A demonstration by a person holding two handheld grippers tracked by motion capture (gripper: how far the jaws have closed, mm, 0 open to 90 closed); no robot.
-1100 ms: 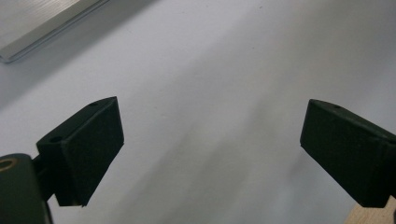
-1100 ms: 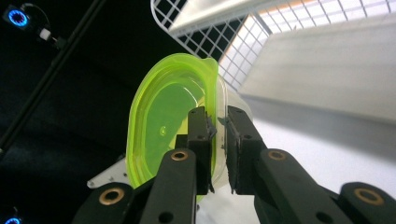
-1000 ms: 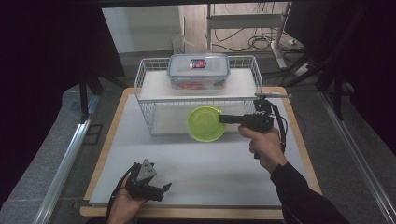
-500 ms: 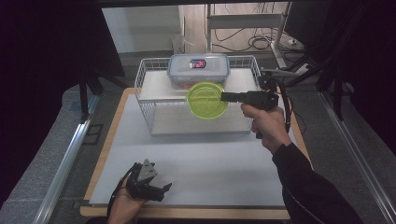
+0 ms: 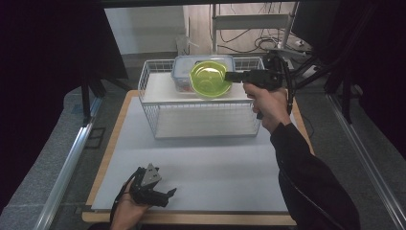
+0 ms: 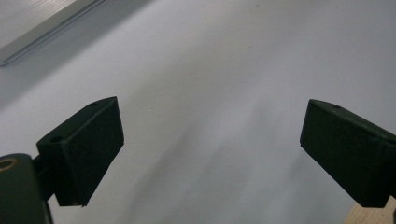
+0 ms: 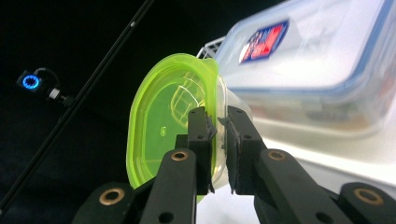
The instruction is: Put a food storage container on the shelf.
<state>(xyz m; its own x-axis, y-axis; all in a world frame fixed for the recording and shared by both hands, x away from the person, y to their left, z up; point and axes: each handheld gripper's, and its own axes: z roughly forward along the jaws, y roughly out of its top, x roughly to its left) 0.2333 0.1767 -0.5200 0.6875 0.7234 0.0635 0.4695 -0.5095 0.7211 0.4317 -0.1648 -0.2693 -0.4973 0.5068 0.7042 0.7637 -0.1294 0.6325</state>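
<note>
right gripper (image 5: 229, 76): fingers clamped on green bowl (image 5: 208, 78) rim, held above wire basket (image 5: 158, 120)
left gripper (image 5: 168, 195): fingers spread wide, nothing held, rested on tabletop (image 5: 215, 172)

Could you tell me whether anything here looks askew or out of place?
Only the green bowl stands out: the right gripper pinches its rim, so it hangs tilted almost on edge above the wire rack, beside the lidded container. Nothing looks spilled or damaged.
</note>
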